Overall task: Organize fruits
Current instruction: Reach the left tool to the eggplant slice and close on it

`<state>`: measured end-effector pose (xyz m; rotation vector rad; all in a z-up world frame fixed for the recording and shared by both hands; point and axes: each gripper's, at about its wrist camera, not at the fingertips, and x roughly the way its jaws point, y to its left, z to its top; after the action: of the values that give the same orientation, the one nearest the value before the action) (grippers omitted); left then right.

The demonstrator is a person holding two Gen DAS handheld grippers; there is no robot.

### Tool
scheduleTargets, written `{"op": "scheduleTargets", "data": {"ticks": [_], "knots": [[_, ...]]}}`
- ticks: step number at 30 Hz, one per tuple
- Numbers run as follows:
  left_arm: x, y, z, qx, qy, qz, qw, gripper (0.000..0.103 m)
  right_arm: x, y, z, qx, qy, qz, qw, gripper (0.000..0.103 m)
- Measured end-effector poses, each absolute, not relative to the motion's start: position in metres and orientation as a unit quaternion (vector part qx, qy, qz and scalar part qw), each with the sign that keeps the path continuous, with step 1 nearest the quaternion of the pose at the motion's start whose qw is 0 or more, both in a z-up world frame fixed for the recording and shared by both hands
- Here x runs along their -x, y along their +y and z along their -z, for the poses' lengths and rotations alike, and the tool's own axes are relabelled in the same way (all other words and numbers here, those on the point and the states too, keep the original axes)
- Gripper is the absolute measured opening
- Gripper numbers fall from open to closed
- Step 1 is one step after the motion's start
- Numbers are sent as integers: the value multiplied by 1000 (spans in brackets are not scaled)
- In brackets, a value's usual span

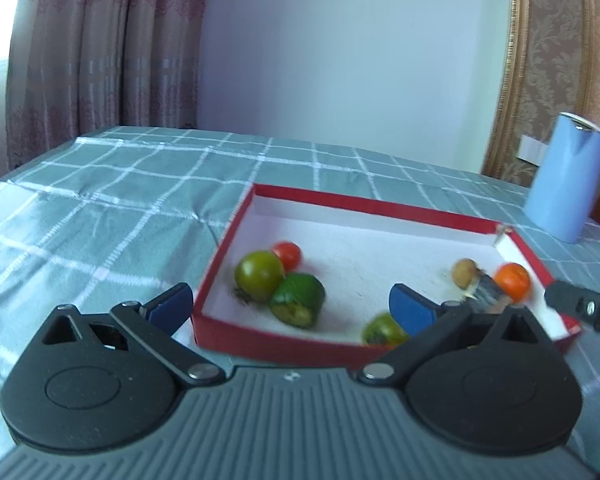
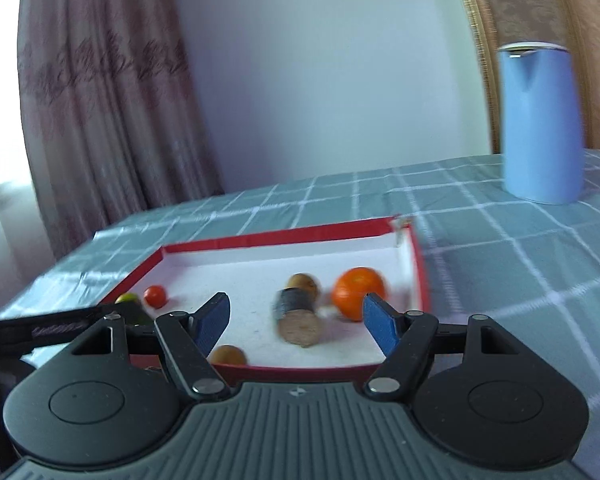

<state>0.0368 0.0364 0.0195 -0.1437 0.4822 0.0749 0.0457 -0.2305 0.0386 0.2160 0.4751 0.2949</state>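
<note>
My left gripper (image 1: 290,304) and right gripper (image 2: 296,316) look alike: a grey ribbed body with a small round mark at its front edge, two black rounded housings with circular recesses and triangular cut-outs, black link arms pinned with silver screws, and blue finger pads (image 2: 214,320).

Fruits (image 1: 260,276) in the box (image 1: 380,204) on the surface (image 1: 100,200), jug (image 1: 566,180) behind the box, to its right, curtain (image 1: 100,48) far left
</note>
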Motion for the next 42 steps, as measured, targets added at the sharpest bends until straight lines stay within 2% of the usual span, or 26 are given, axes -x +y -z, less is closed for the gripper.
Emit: {"op": "scheduleTargets", "data": {"ticks": [5, 19, 32, 37, 39, 42], "knots": [[-22, 28, -15, 55, 245, -10, 968, 103, -47, -251, -35, -138, 242, -128, 952, 82], [-6, 19, -12, 75, 257, 52, 962, 103, -47, -249, -24, -116, 290, -114, 943, 82], [-27, -21, -2, 14, 302, 23, 953, 102, -47, -250, -23, -122, 296, -112, 941, 82], [-32, -22, 3, 10, 321, 24, 947, 85, -48, -250, -23, -122, 297, -112, 941, 82], [-32, -21, 2, 11, 319, 20, 948, 82, -48, -250, -23, -122, 297, -112, 940, 82], [-29, -20, 1, 19, 310, 42, 950, 64, -48, -250, -23, -123, 298, -112, 940, 82]]}}
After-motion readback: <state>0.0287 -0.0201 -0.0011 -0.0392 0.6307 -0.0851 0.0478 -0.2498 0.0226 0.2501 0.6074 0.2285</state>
